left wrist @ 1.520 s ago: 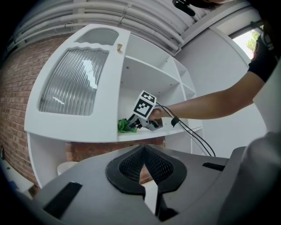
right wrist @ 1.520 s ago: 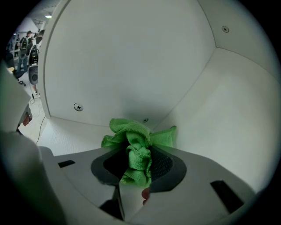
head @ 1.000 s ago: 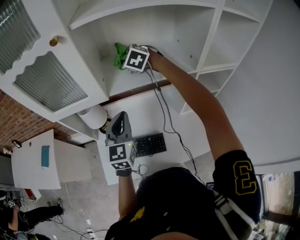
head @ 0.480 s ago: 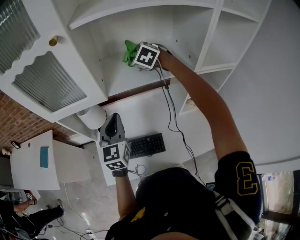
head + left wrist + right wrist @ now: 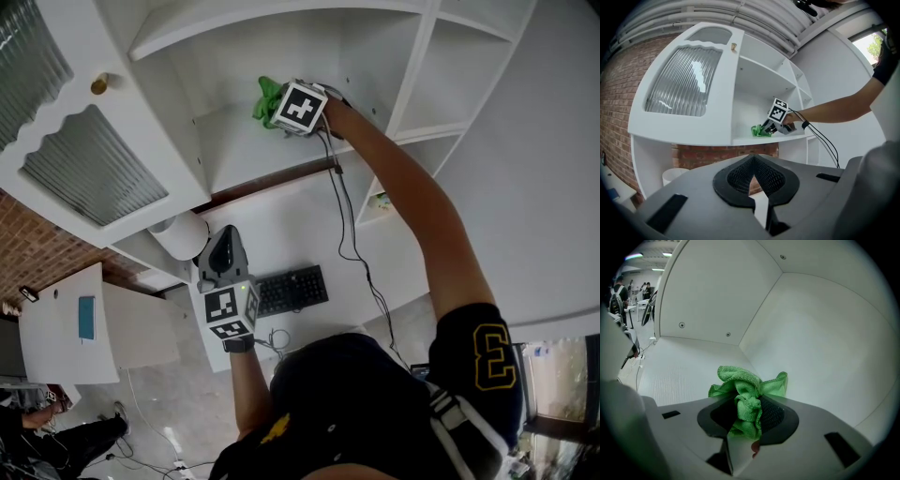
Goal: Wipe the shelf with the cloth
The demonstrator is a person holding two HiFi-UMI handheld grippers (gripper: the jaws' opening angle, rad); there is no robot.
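- Grey plastic left tongs (image 5: pixel 751 174) are held low, close to the person's body. Their black ribbed pads are closed against each other, and nothing is caught between them.
- Just past them in the head view, a white desk (image 5: pixel 281 220) is seen. A black keyboard (image 5: pixel 292 289) is laid on it, and a white cylindrical bin (image 5: pixel 181 234) is placed near its left end.
- A black cable (image 5: pixel 349 239) is hung from the raised right wrist and trails down over the desk.
- At the left, a white cupboard door with ribbed glass panes (image 5: pixel 82 164) is swung open, and a small brass knob (image 5: pixel 98 84) is fixed to its frame.
- The person's right arm (image 5: pixel 412 216) is stretched out into the open white cupboard.
- The right tongs (image 5: pixel 747 414) are clamped on a crumpled green microfibre cloth (image 5: pixel 746 383). The cloth is bunched between the black pads, and its folds are spread out beyond the tips.
- The cloth is rested on the white shelf board (image 5: pixel 679 369) inside the cupboard, close to the back corner where the side wall and the rear wall are joined.
- Red brick wall (image 5: pixel 618 98) is seen beside and below the cupboard in the left gripper view.
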